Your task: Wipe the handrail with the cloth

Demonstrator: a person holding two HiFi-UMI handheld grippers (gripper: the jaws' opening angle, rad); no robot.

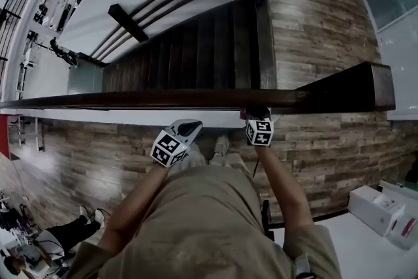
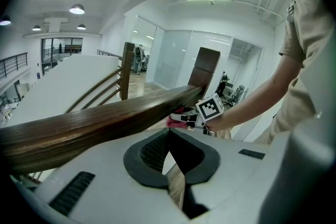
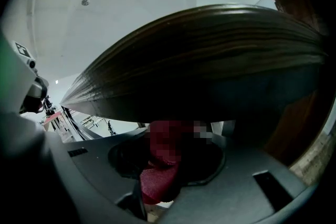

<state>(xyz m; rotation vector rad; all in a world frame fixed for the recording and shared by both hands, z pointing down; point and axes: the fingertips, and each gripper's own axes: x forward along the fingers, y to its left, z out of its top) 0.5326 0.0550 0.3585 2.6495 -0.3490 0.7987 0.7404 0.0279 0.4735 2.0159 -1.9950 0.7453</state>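
**Plank landing over the stairwell, cloth held at the rail**

Wood-plank floor (image 1: pixel 326 147) lies underfoot on a landing, and from the head view I look down past my own torso and both forearms.

Nearest me, the left claw (image 1: pixel 191 123) hangs just short of the handrail (image 1: pixel 196 99). Its jaws are pressed together with nothing between them.

The right claw (image 1: pixel 258 113) sits further along to the right, its jaws clamped on a red cloth (image 3: pixel 160 176). The cloth stands up out of the jaws and its top reaches the rail's near lower edge. Whether it truly presses there I cannot tell. From the left gripper view the same cloth (image 2: pixel 176 122) shows as a red tuft at the rail's side, just ahead of the right claw's marker cube.

The handrail is dark, grained wood. Its long axis runs level across my view from left to right and ends at a thick end post (image 1: pixel 382 85) on the right.

Beyond it a dark staircase (image 1: pixel 189 49) drops away, with slanted rails along its far side. Farther off are white walls, glass partitions (image 2: pixel 210 60) and lit ceiling lamps.
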